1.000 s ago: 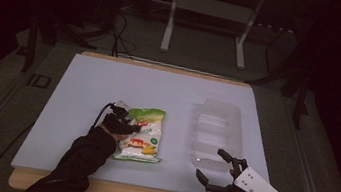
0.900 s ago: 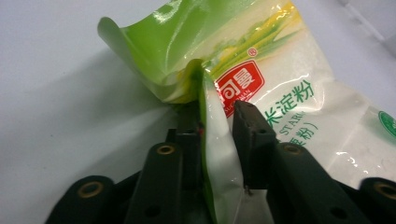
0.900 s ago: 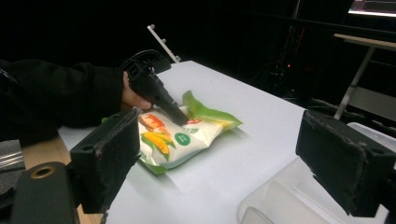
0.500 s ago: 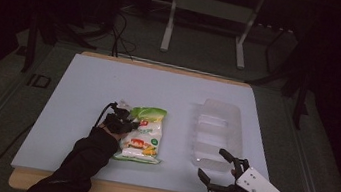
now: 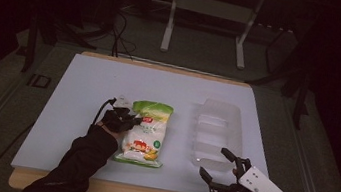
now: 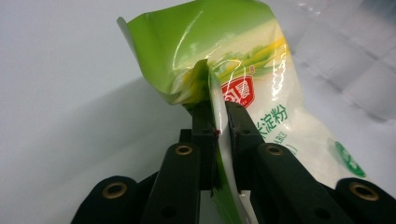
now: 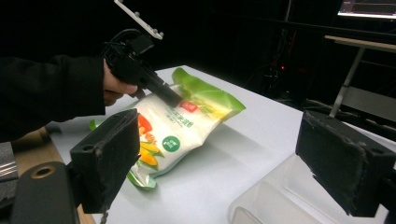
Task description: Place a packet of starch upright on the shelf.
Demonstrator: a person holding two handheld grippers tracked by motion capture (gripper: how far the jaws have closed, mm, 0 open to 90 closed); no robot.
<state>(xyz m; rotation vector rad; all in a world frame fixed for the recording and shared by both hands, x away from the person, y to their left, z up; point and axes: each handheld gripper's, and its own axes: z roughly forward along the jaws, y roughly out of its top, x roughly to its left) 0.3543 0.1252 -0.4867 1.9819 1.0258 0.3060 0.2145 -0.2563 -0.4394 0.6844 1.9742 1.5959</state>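
- High view: the left gripper (image 5: 131, 119) sits at the left edge of the green and white bag (image 5: 145, 133), which lies near the middle of the white table (image 5: 84, 84), a little toward the near side. The jaws have just been closing and now pinch the bag's left edge, close to its far end. A dark sleeve (image 5: 80, 159) leads back from this gripper to the near table edge.
- High view: the right gripper (image 5: 221, 167) rests at the near right corner of the table, its jaws spread wide with nothing between them. It sits just beside the near end of the clear plastic tray (image 5: 216, 130), which lies to the right of the bag and apart from it.
- Left gripper view: the two black jaws clamp a thin fold of the bag (image 6: 243, 84) between them, the film crumpled and standing up at the grip. The rest of the bag runs off to the right over the table.
- Right gripper view: the right gripper (image 7: 243, 158) has its two black pads far apart, released and touching nothing. Beyond them the left gripper (image 7: 175, 100) grips the bag (image 7: 177, 128) at its far edge, with the hand (image 7: 116, 86) behind it. The tray's rim (image 7: 261, 200) shows low between the pads.
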